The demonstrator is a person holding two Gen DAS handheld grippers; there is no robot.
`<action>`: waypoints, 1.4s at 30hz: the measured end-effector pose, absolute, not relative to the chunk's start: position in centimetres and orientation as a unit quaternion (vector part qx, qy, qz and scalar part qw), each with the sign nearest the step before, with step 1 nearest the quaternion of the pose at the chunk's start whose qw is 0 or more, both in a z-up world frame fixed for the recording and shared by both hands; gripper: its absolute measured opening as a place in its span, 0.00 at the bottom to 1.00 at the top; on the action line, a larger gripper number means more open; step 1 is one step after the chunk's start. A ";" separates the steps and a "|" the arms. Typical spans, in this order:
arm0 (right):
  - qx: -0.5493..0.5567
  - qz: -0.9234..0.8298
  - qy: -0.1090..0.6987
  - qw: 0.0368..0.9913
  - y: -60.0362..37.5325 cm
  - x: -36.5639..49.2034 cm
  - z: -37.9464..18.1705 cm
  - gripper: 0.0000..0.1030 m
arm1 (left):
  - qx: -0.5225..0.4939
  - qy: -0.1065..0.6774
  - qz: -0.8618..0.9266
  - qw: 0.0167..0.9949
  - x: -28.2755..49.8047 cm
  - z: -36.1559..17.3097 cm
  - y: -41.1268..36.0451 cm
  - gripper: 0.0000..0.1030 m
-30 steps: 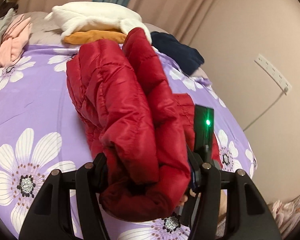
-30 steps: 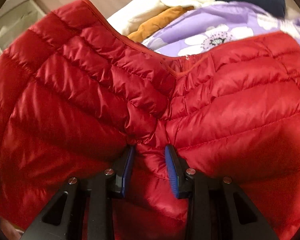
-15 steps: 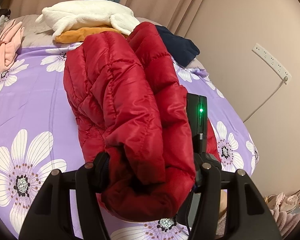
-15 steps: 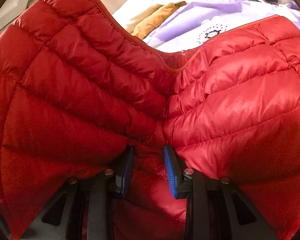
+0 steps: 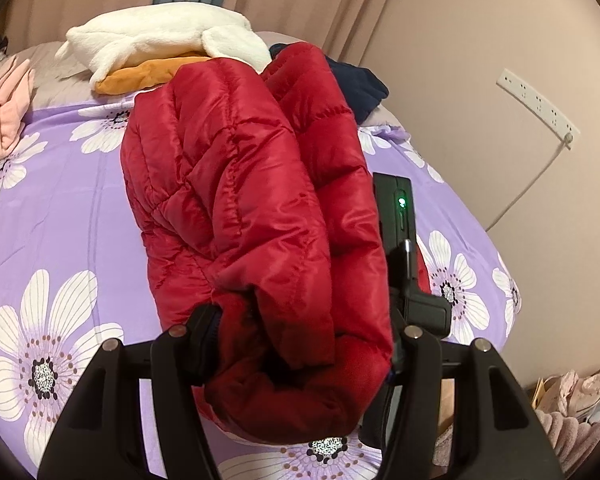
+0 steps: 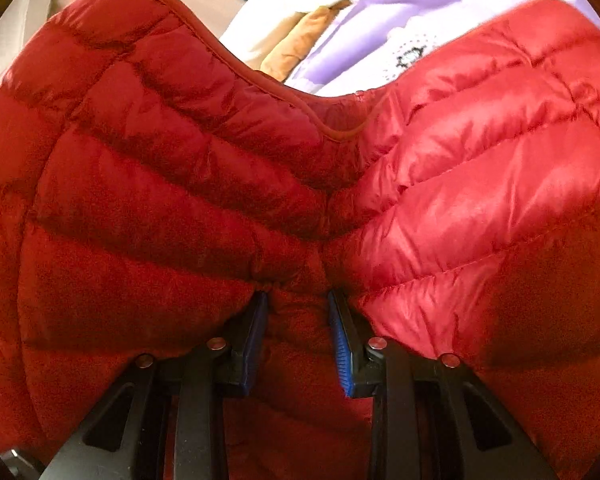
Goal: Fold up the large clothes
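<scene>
A red quilted puffer jacket [image 5: 236, 208] is bunched into a thick roll above the purple flowered bedspread [image 5: 52, 208]. My left gripper [image 5: 300, 340] is shut on the near end of that roll, its jaws held wide by the padding. In the right wrist view the same red jacket [image 6: 180, 184] fills nearly the whole frame. My right gripper [image 6: 298, 320] is shut on a pinched fold of it, blue pads [image 6: 340, 336] pressing from both sides. The right gripper's black body with a green light [image 5: 398, 216] shows just right of the jacket in the left wrist view.
At the bed's far end lie a white fleece garment [image 5: 160, 44] over an orange one [image 5: 140, 76], a navy garment [image 5: 360, 88] at the right and pink clothes [image 5: 4, 116] at the left. A wall with a power strip [image 5: 536, 104] stands right.
The left wrist view has drifted sideways, so the jacket and the pile behind it sit further right. In the right wrist view the jacket rolled and rose, covering more of the bedspread.
</scene>
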State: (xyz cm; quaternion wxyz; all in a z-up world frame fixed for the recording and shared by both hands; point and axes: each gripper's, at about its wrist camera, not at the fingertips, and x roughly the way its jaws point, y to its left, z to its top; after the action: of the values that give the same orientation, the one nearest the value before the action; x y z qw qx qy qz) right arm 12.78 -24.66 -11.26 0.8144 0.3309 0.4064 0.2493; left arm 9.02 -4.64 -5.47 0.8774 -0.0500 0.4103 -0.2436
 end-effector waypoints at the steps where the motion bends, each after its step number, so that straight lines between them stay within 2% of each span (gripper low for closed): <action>1: 0.337 0.253 0.412 0.808 -24.8 13.1 -11.5 0.30 | -0.046 0.410 -0.244 0.878 9.1 -5.5 -4.9 0.57; 8: 0.370 0.265 0.426 0.782 -26.3 14.4 -12.4 0.29 | -0.056 0.409 -0.256 0.874 9.6 -5.6 -5.7 0.62; 13: 0.368 0.253 0.405 0.797 -29.0 12.9 -10.6 0.30 | -0.041 0.417 -0.249 0.873 9.6 -5.7 -6.2 0.62; 21: 0.278 0.128 0.367 0.879 -34.6 8.2 -6.7 0.31 | -0.033 0.423 -0.258 0.868 9.4 -6.0 -7.5 0.61; 29: 0.209 0.006 0.357 0.911 -37.3 5.2 -7.4 0.31 | -0.010 0.429 -0.280 0.859 10.0 -6.5 -10.7 0.61; 34: 0.254 0.040 0.397 0.881 -36.9 7.0 -11.0 0.31 | 0.013 0.434 -0.299 0.850 10.3 -7.4 -13.8 0.62; 42: 0.383 0.120 0.390 0.829 -40.2 8.9 -13.7 0.31 | 0.053 0.449 -0.325 0.831 11.1 -10.0 -16.0 0.67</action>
State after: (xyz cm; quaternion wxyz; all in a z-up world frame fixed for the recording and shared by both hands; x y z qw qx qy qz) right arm 8.85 -40.21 -13.70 0.8286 0.3828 0.3903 0.1204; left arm 11.09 -15.95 -10.05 0.8306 0.0534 0.4488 -0.3253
